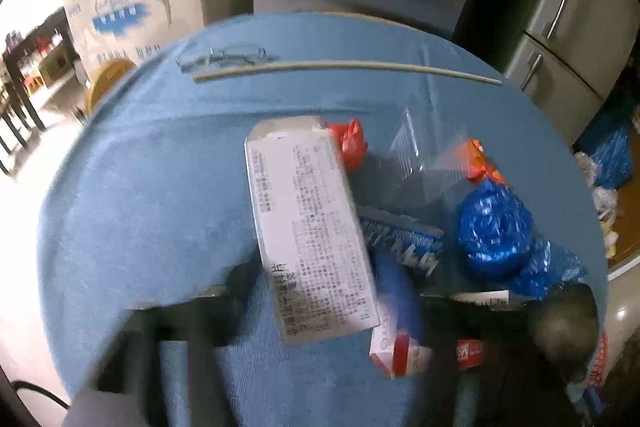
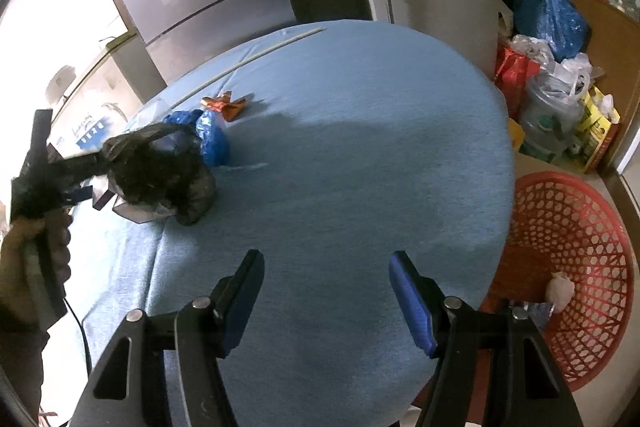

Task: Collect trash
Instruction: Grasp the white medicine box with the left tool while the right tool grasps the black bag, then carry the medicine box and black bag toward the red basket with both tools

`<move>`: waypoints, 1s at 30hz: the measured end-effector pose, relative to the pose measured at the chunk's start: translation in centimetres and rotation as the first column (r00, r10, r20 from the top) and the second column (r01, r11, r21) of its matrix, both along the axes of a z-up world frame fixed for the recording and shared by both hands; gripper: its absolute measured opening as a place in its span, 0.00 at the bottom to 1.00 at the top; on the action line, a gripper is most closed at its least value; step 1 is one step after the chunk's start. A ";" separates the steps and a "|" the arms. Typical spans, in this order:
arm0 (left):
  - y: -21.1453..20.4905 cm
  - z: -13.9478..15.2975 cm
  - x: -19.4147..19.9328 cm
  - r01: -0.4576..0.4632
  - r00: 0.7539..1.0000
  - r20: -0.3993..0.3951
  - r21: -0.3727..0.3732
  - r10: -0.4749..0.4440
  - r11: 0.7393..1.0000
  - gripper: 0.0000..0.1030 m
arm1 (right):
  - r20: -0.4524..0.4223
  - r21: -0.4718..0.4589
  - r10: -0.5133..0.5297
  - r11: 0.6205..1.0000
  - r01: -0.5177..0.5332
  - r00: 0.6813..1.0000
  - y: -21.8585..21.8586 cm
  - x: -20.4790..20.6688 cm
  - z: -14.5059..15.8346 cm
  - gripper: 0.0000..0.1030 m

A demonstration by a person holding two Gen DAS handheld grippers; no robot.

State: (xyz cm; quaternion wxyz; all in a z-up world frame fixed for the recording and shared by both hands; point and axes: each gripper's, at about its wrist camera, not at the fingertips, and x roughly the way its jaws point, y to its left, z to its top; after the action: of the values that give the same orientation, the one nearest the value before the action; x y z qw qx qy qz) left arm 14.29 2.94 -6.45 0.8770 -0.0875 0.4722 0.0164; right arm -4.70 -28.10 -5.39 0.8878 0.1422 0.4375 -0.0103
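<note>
The red mesh basket [image 2: 580, 251] beside the surface [image 2: 360, 147] holds a crumpled wad [image 2: 559, 290]. Right hand-held gripper [image 2: 326, 291] released; left hand-held gripper [image 1: 320, 307] blurred, grip unclear, at the white printed box [image 1: 312, 227].

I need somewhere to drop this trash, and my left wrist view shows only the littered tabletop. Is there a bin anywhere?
Observer: Yes. In the right wrist view, a red basket stands on the floor past the right edge of the table.
Operator: Is it empty?
Observer: No, a pale wad already lies inside it.
Operator: Is the other gripper free to help?
Observer: The right gripper hangs open over a bare part of the table, with nothing between its fingers.
</note>
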 end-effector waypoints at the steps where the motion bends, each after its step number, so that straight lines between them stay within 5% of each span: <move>1: 0.4 -0.1 -0.4 0.001 1.000 0.002 -0.015 -0.001 1.000 0.47 | -0.003 0.002 -0.002 1.000 0.002 1.000 -0.1 0.0 -0.1 0.67; 8: 2.8 0.5 -5.0 0.027 0.999 0.037 -0.009 -0.027 1.000 0.47 | -0.002 -0.002 0.045 0.999 -0.045 0.999 1.3 1.4 0.0 0.67; 15: 4.1 -1.7 -7.9 0.012 0.999 -0.047 0.046 -0.009 0.999 0.47 | 0.039 -0.010 0.181 0.984 -0.180 0.983 6.4 3.3 1.6 0.67; 23: 3.3 -3.5 -8.3 0.029 0.998 -0.063 0.110 -0.022 0.994 0.47 | 0.191 -0.148 0.288 0.954 -0.263 0.938 13.3 6.6 6.3 0.83; 30: 3.2 -3.5 -9.1 0.047 0.998 -0.052 0.118 -0.041 0.992 0.47 | 0.100 -0.206 0.352 0.922 -0.327 0.931 16.9 11.2 3.5 0.82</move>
State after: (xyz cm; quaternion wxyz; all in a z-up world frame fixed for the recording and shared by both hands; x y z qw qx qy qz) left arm 5.23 6.18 -9.95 0.8687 -0.0239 0.4940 0.0274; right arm 6.51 -11.18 -1.87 0.9131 -0.0188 0.3913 0.1129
